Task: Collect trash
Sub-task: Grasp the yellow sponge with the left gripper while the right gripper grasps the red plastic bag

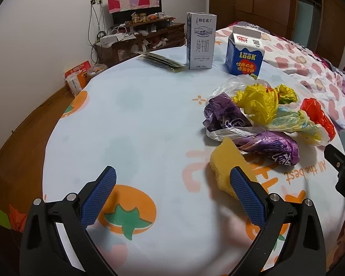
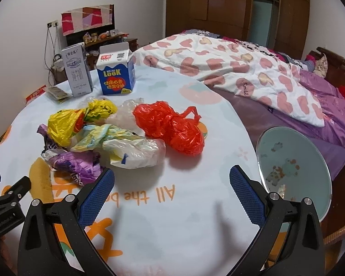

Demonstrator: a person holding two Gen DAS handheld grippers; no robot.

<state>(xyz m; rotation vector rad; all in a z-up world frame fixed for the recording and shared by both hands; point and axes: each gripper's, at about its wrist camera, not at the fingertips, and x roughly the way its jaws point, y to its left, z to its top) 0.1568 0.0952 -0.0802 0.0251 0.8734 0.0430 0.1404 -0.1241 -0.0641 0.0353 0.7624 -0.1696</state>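
Trash, loose lot, heaped mid-worktop [image 2: 195, 207] on the printed cloth.

- Red bag [image 2: 172, 131]: crumpled thin film, judged very light, soft, slippery; knotted handle loop at its far side looks the best hold. Nearest the right gripper [image 2: 171, 194], jaws wide, empty.
- Yellow bag [image 1: 258, 101], clear bags [image 2: 135, 153], purple wrappers [image 1: 269, 146]: tangled together, likely to drag one another when lifted; pinch at a bunched fold.
- Yellow sponge [image 1: 230, 168]: soft, springy, just beside the left gripper [image 1: 173, 189], jaws wide, empty; part hidden behind one finger.
- Tall milk carton [image 1: 200, 41], blue carton [image 1: 245, 54]: upright at the far edge; stiffer; contents cannot be told.
- Flat sachet [image 1: 163, 62]: thin, hard to pinch.
- Round glass-like disc [image 2: 294, 168]: purpose unclear.
- Bin: none in view.
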